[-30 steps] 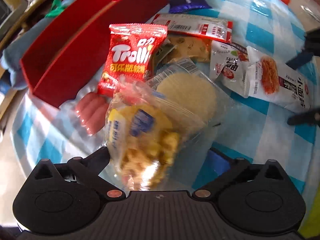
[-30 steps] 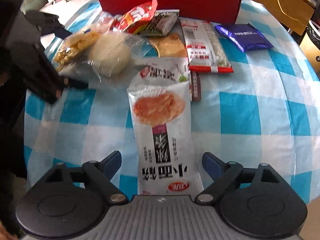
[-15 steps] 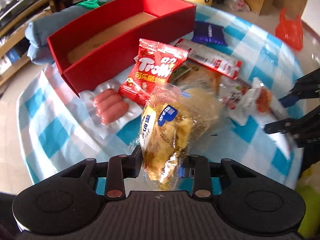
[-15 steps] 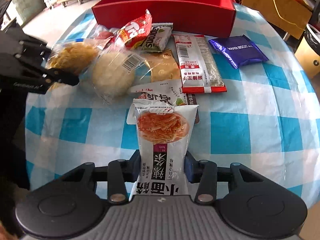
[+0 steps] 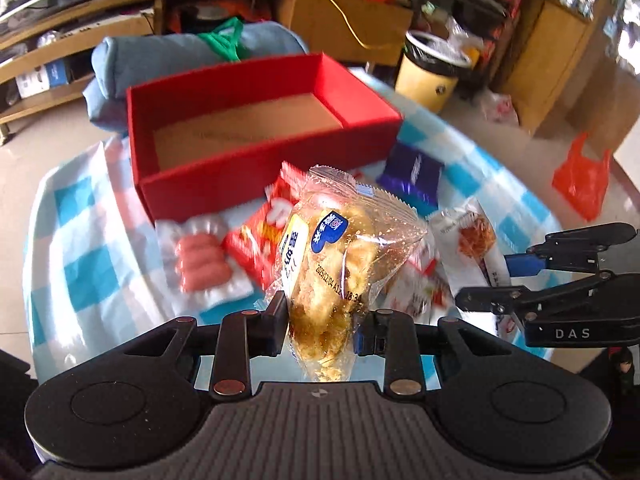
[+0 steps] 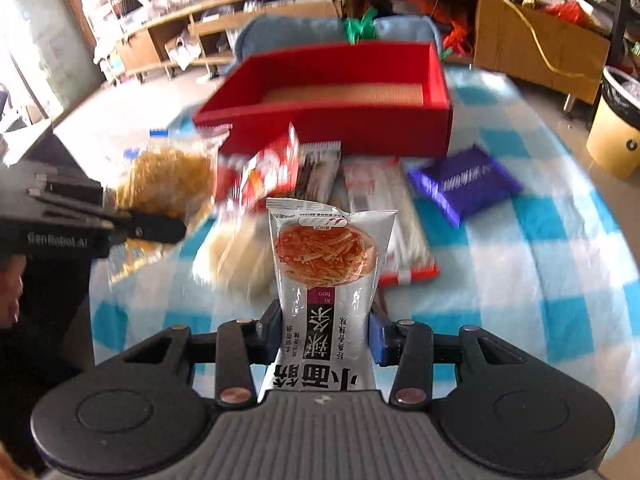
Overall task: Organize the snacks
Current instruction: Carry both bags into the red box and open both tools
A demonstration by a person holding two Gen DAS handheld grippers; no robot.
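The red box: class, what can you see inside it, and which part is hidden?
Inside the red box only a bare brown floor shows, no snacks. The near wall hides the floor strip just behind it.

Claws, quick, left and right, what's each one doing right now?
Left claw: closed on the clear bag of golden pastry.
Right claw: closed on the white spicy noodle packet.
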